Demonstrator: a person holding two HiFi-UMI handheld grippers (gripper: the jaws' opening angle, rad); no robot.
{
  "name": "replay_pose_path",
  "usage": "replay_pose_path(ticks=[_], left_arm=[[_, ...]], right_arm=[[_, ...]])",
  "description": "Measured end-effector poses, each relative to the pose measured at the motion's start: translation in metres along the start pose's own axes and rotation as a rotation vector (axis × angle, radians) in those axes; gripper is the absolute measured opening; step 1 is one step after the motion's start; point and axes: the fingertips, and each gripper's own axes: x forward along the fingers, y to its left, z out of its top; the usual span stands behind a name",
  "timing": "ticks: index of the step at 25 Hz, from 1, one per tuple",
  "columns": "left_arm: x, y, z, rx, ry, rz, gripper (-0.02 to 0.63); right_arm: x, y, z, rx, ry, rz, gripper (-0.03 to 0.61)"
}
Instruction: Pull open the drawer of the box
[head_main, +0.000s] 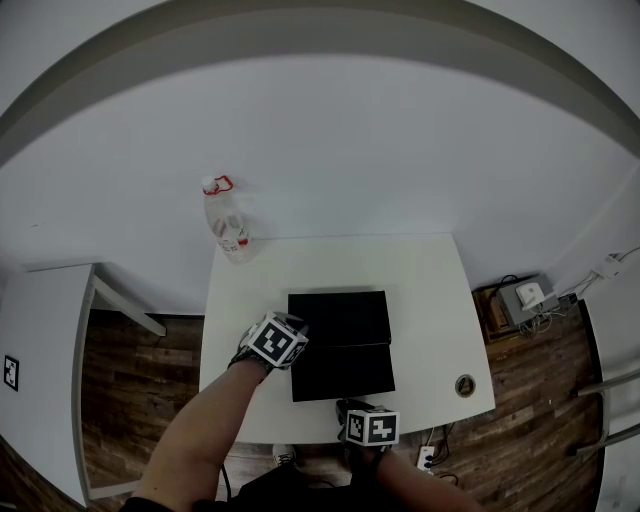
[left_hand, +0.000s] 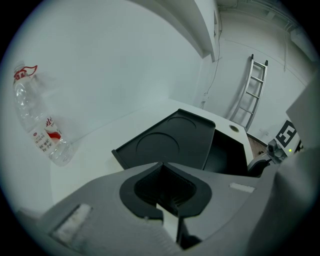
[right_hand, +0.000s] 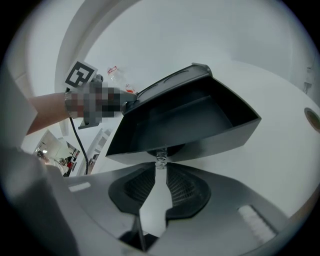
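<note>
A black box (head_main: 338, 317) lies in the middle of the white table (head_main: 420, 290), and its drawer (head_main: 343, 370) is slid out toward me. In the right gripper view the drawer (right_hand: 185, 120) stands open and hollow, with a small clear knob (right_hand: 160, 161) on its front. My right gripper (right_hand: 160, 167) is shut on that knob; the head view puts it at the near table edge (head_main: 360, 408). My left gripper (head_main: 295, 338) sits against the box's left side. Its jaws (left_hand: 162, 167) are closed with nothing between them, just short of the box lid (left_hand: 170, 140).
A clear plastic bottle (head_main: 226, 222) with a red label stands at the table's far left corner. A small round fitting (head_main: 465, 384) sits near the table's right front corner. A white side table (head_main: 45, 350) stands to the left, electrical gear (head_main: 525, 298) on the floor to the right.
</note>
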Motion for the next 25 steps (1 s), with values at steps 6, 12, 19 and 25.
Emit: replay_pose_path(ticks=[6, 12, 19, 25], left_arm=[[0.000, -0.001, 0.000, -0.013, -0.011, 0.013, 0.003], [-0.008, 0.002, 0.007, -0.131, -0.122, -0.003, 0.005], [-0.061, -0.016, 0.009, -0.151, -0.295, -0.061, 0.005], [-0.114, -0.081, -0.039, -0.356, -0.410, -0.273, 0.005]], right_arm=[[0.000, -0.001, -0.001, -0.001, -0.010, -0.004, 0.072], [-0.004, 0.004, -0.001, -0.019, -0.021, 0.059, 0.103], [-0.048, 0.007, -0.014, -0.012, -0.061, 0.165, 0.033], [-0.098, 0.019, 0.003, 0.047, -0.146, 0.375, 0.005]])
